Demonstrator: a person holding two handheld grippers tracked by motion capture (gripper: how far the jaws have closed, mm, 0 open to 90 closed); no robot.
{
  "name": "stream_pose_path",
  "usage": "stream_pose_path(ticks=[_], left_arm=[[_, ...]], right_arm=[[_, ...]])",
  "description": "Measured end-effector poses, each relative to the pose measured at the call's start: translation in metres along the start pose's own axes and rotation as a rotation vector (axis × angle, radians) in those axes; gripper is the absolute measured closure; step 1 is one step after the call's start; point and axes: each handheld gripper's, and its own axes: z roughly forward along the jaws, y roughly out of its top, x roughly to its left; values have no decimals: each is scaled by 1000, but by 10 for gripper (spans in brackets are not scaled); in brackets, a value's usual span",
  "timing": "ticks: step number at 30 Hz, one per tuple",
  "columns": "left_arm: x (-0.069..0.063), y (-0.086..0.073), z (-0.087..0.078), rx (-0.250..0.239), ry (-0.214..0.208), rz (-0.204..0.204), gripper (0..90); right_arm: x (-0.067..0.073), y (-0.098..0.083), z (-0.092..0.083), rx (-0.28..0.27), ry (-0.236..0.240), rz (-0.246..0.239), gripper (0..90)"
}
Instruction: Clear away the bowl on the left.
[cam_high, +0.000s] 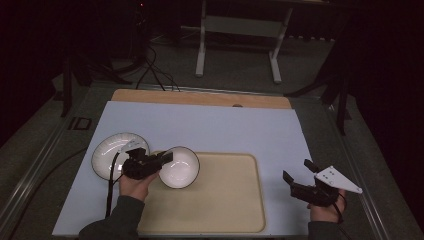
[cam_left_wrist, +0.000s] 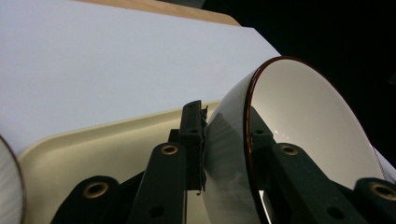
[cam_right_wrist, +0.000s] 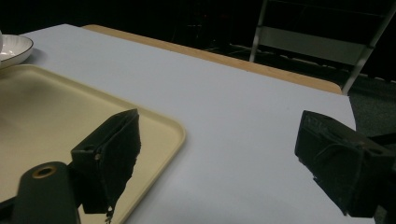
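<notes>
A white bowl (cam_high: 180, 167) with a dark rim hangs tilted over the left end of the beige tray (cam_high: 225, 200). My left gripper (cam_high: 161, 161) is shut on the bowl's rim, one jaw inside and one outside; the left gripper view shows the bowl (cam_left_wrist: 299, 121) clamped between the jaws above the tray (cam_left_wrist: 93, 144). A white plate (cam_high: 112, 152) lies on the mat left of the tray. My right gripper (cam_high: 296, 171) stands open and empty over the mat, right of the tray. In the right gripper view the wide jaws straddle the tray's corner (cam_right_wrist: 154, 126).
A light blue mat (cam_high: 210, 125) covers the table, with a wooden strip (cam_high: 200, 98) along its far edge. A white metal frame (cam_high: 240, 30) stands on the floor beyond the table. The plate's rim (cam_right_wrist: 14, 49) peeks in at the right gripper view's far left.
</notes>
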Motion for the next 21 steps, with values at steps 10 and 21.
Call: stream_pose_path(ticks=[10, 21], left_arm=[[-8, -4, 8, 31, -12, 23, 760], [-14, -8, 18, 54, -20, 30, 760]], right_arm=[[0, 0, 0, -2, -1, 0, 139], [0, 0, 0, 0, -1, 0, 140]])
